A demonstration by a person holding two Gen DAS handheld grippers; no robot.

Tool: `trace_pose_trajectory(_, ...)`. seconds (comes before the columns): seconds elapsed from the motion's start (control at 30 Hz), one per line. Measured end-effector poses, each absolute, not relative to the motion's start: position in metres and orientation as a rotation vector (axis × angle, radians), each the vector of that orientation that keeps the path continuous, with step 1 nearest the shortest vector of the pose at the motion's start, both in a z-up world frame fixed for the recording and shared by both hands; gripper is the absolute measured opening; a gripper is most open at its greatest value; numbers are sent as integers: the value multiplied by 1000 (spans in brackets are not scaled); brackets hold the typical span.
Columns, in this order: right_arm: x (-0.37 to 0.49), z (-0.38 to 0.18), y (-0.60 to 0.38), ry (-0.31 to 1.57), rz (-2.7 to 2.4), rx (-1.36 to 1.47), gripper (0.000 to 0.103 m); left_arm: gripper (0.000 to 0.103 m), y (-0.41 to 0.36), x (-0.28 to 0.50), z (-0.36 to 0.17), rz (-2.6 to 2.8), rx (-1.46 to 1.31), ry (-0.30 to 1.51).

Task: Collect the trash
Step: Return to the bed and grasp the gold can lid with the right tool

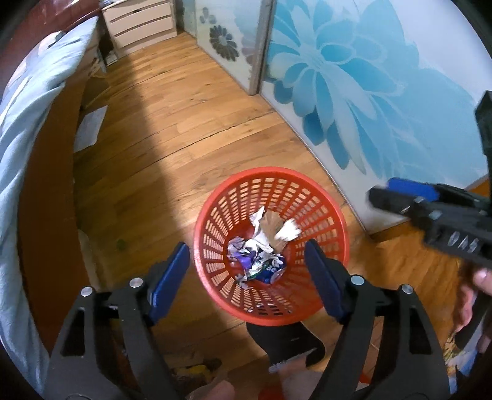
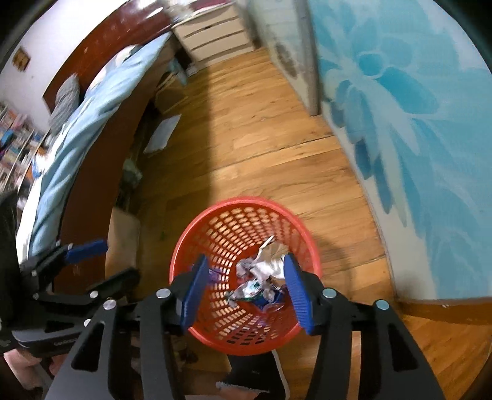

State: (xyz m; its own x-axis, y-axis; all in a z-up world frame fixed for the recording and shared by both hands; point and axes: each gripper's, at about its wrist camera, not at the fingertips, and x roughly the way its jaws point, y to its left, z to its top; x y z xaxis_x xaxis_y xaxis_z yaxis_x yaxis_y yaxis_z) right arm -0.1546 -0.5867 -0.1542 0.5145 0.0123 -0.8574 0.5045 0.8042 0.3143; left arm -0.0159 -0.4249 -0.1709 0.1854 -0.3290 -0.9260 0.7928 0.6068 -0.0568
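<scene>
Crumpled trash (image 1: 259, 246) — white, purple and blue wrappers, a brown scrap and a white wad — lies in the bottom of a red mesh basket (image 1: 215, 212) that stands on the wooden floor (image 1: 184, 117) near a wall panel printed with a big blue flower (image 1: 353, 77). Both grippers hang over the basket's mouth, pointing steeply down into it. The left gripper (image 1: 247, 272) has its blue-padded jaws spread wide, nothing between them but the view of the basket. The right gripper (image 2: 246, 295) likewise has its jaws apart and empty, pads clear of the trash below. A finger (image 1: 482, 278) wraps the right gripper's handle. A dark-socked foot (image 1: 276, 341) stands just beside the basket. A bed (image 2: 92, 123) with pale blue bedding runs along the left, white drawers (image 1: 141, 21) beyond.
</scene>
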Motion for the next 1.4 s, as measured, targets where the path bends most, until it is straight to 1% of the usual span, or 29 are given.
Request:
trace_pose_trajectory(0.13,-153,-117,-585,943,-327,570,57,77,-406,-9,-150,-818,477,1098)
trace_pose_trajectory(0.17,-149,-102,-582,922,-318,559,58,77,-397,-6,-138,-809,459,1081)
trace_pose_trajectory(0.2,-144,-85,-575,898,-306,541,62,77,-391,-3,-129,-807,442,1066)
trace_pose_trajectory(0.23,-139,-69,-568,878,-290,525,63,77,-385,0,-121,-802,424,1051)
trace_pose_trajectory(0.3,-130,-43,-554,845,-262,492,64,77,-366,10,-98,-778,367,1024)
trace_pose_trajectory(0.33,-120,-22,-539,823,-237,453,64,77,-357,14,-88,-771,337,1012)
trace_pose_trajectory(0.37,-114,-9,-531,810,-223,435,66,79,-344,21,-75,-756,297,994)
trace_pose_trajectory(0.43,-95,23,-503,768,-183,378,76,80,-314,34,-49,-720,230,971)
trace_pose_trajectory(0.47,-86,33,-491,760,-172,355,85,80,-304,38,-40,-709,211,959)
trace_pose_trajectory(0.53,-63,52,-457,749,-106,290,87,80,-273,44,-17,-680,159,915)
trace_pose_trajectory(0.57,-47,60,-434,750,-60,244,88,81,-245,48,-1,-655,114,874)
trace_pose_trajectory(0.67,0,73,-373,762,41,138,91,83,-184,61,17,-542,46,827)
trace_pose_trajectory(0.73,33,75,-335,755,101,107,92,83,-140,75,20,-456,-25,847)
trace_pose_trajectory(0.77,53,73,-314,749,139,101,92,83,-107,85,20,-407,-103,869)
trace_pose_trajectory(0.83,89,59,-282,741,217,129,92,83,-70,93,16,-352,-190,888)
trace_pose_trajectory(0.87,108,45,-264,753,229,114,91,83,-47,97,13,-313,-231,898)
trace_pose_trajectory(0.93,133,19,-235,773,238,59,84,83,-10,102,5,-237,-277,911)
trace_pose_trajectory(1.0,153,3,-214,774,261,35,84,83,12,105,-1,-197,-306,930)
trace_pose_trajectory(1.07,176,-8,-196,797,282,27,84,83,30,108,-9,-158,-309,942)
trace_pose_trajectory(1.23,213,-18,-170,775,285,-18,86,83,39,113,-19,-132,-281,960)
trace_pose_trajectory(1.3,230,-30,-166,778,261,-35,87,83,40,118,-24,-137,-271,972)
trace_pose_trajectory(1.4,256,-47,-167,829,240,-30,87,83,34,122,-26,-156,-245,991)
